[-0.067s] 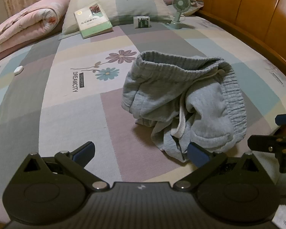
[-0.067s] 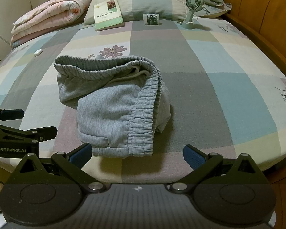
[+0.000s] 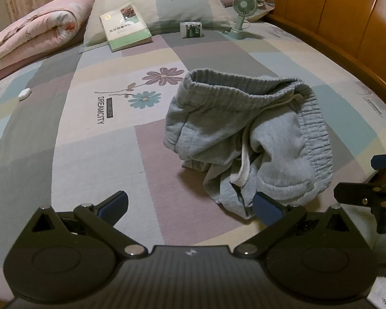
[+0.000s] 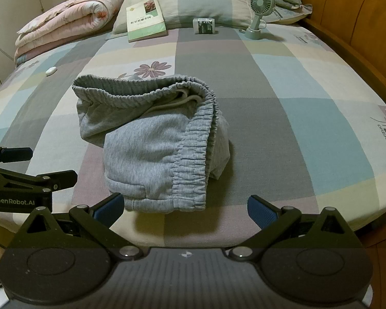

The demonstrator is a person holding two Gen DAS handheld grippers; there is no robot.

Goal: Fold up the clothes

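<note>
A pair of grey sweatpants (image 3: 247,139) (image 4: 151,139) lies crumpled in a heap on the patchwork bed sheet (image 3: 90,139) (image 4: 283,118), its elastic waistband and white drawstring showing. My left gripper (image 3: 190,206) hovers open just short of the heap's near left corner, nothing between its blue pads. My right gripper (image 4: 185,209) stands open in front of the heap's near edge, empty as well. Each gripper shows at the edge of the other's view: the right one (image 3: 368,180) at the far right, the left one (image 4: 42,164) at the far left.
At the head of the bed lie a rolled pink quilt (image 4: 64,18), a pillow (image 4: 213,2) with a book (image 4: 145,18) on it, a small box (image 4: 204,25), a green handheld fan (image 4: 260,13) and a small white object (image 4: 51,70). A wooden bed frame (image 4: 347,25) runs along the right.
</note>
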